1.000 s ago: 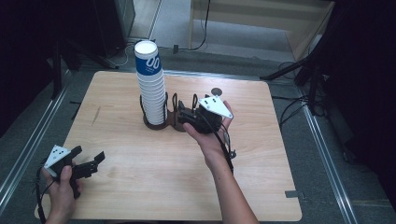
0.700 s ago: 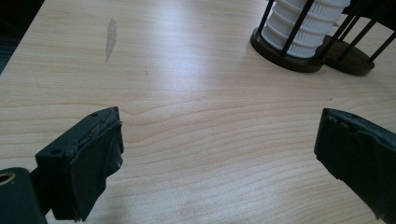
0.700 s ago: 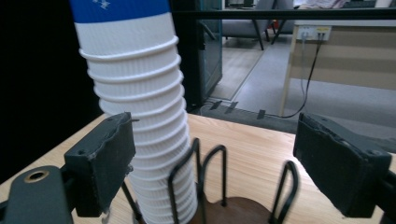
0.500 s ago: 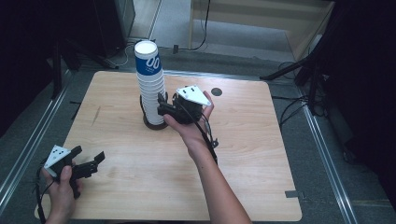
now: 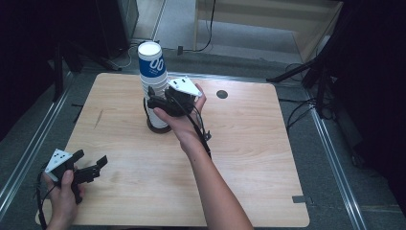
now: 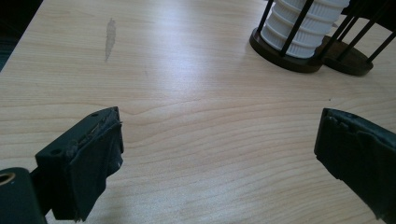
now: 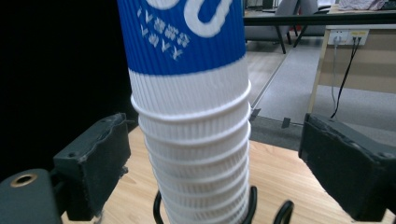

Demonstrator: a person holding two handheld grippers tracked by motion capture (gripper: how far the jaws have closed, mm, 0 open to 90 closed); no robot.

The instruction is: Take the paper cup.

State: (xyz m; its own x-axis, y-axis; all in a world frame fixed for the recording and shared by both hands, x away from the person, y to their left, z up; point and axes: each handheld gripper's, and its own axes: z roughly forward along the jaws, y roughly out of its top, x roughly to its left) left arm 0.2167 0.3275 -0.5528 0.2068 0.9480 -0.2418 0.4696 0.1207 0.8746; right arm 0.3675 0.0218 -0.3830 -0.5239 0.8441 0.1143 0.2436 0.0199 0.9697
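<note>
A tall stack of ribbed white paper cups [image 5: 152, 81], the top one blue with white print, stands in a black wire holder [image 5: 158, 125] at the back middle of the wooden table [image 5: 249, 158]. My right gripper [image 5: 154, 103] is level with the stack's lower half, pointing left. In the right gripper view it is open [image 7: 222, 156], one jaw on each side of the cup stack [image 7: 196, 116], not touching it. My left gripper [image 5: 92, 166] rests open near the table's front left corner. In the left gripper view [image 6: 223, 140] bare wood lies between its jaws, with the cup stack [image 6: 299, 28] far off.
A second dark round holder base [image 6: 348, 58] adjoins the first on its right. A dark cable hole [image 5: 221, 94] sits in the table behind the right hand. A grey scuff mark [image 6: 110, 37] marks the wood at the left. Cables and dark stands surround the table.
My right gripper has swung left from the right side of the holder to the cup stack, which now stands between its open jaws. The left gripper has stayed still.
</note>
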